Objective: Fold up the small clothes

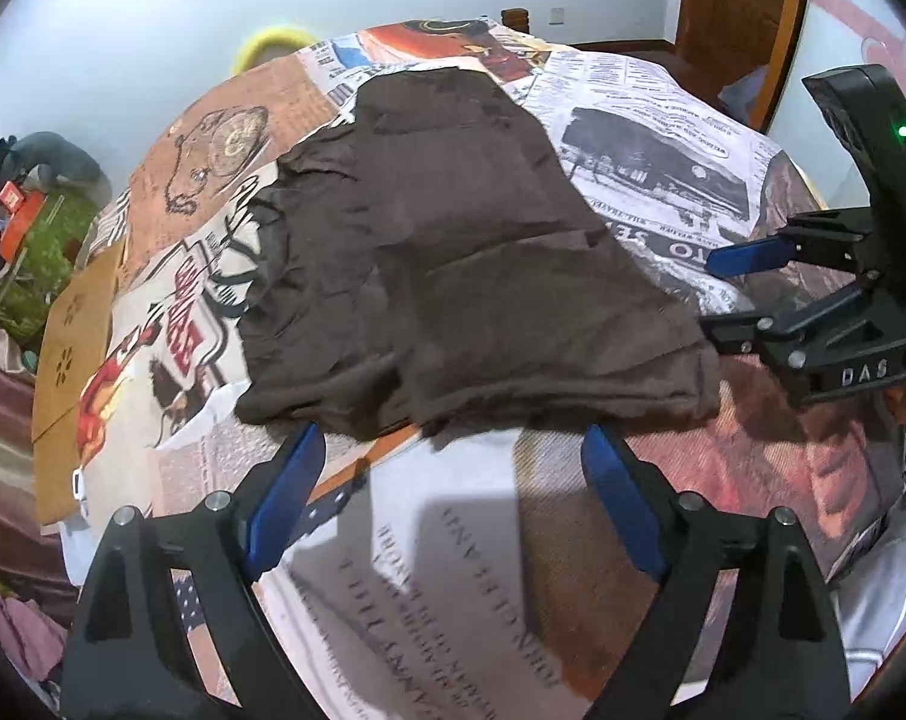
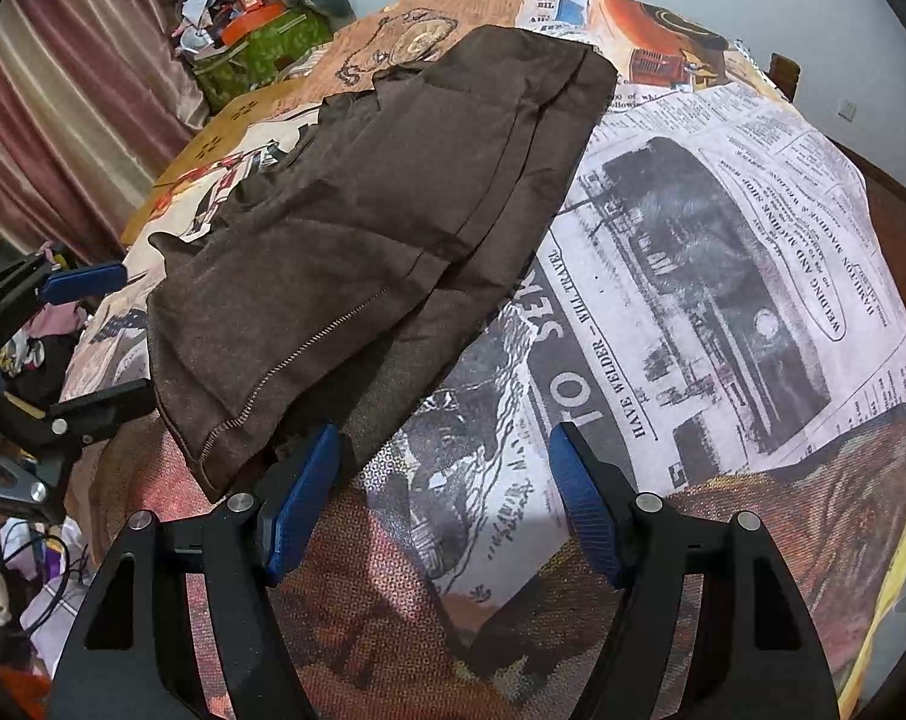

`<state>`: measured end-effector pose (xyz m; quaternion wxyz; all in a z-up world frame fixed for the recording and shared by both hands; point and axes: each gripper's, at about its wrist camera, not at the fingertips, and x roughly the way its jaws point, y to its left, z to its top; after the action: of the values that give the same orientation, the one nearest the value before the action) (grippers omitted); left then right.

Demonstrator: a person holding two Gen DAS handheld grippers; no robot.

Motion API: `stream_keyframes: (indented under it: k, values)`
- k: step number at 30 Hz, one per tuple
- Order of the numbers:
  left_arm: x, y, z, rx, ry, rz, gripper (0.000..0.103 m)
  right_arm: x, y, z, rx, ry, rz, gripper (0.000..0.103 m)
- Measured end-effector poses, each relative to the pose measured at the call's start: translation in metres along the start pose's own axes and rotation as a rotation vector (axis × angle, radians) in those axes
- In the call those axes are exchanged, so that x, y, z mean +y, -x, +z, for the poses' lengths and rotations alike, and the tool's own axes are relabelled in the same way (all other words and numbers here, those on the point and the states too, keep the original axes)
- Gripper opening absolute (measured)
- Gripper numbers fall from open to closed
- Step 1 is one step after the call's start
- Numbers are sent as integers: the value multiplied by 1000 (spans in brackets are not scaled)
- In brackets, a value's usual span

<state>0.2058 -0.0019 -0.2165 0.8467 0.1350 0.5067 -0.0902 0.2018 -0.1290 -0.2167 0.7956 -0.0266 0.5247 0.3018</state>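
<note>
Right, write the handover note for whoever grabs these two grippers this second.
Left gripper: open, empty, just short of the near edge of the brown garment.
Right gripper: open, empty, at the garment's right near corner; its left finger sits right at the cloth edge, gripping nothing.
Garment: flat on the newspaper-print cover, already folded over itself, layered edges showing, some wrinkles on its left side.
Done: at least one fold.
Left: probably one more fold from the near edge, then smooth it. No other clothes are laid out on the cover.
</note>
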Motion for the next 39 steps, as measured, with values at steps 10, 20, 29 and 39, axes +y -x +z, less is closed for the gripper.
stream_keyframes:
  k: [10,20,29,39]
  values:
    - [-11,-1,24,-128,-28,-79,69,-1,0,-2,-1,-5,17,69]
    - [9,-22,36,-56,100,-129,6,-3,-1,-1,-3,-4,28,69]
    - [98,-21,10,-37,431,-116,6,-2,0,-1,-3,-2,26,69]
    - [127,-30,-40,21,532,-70,12,1,-2,1,3,6,24,69]
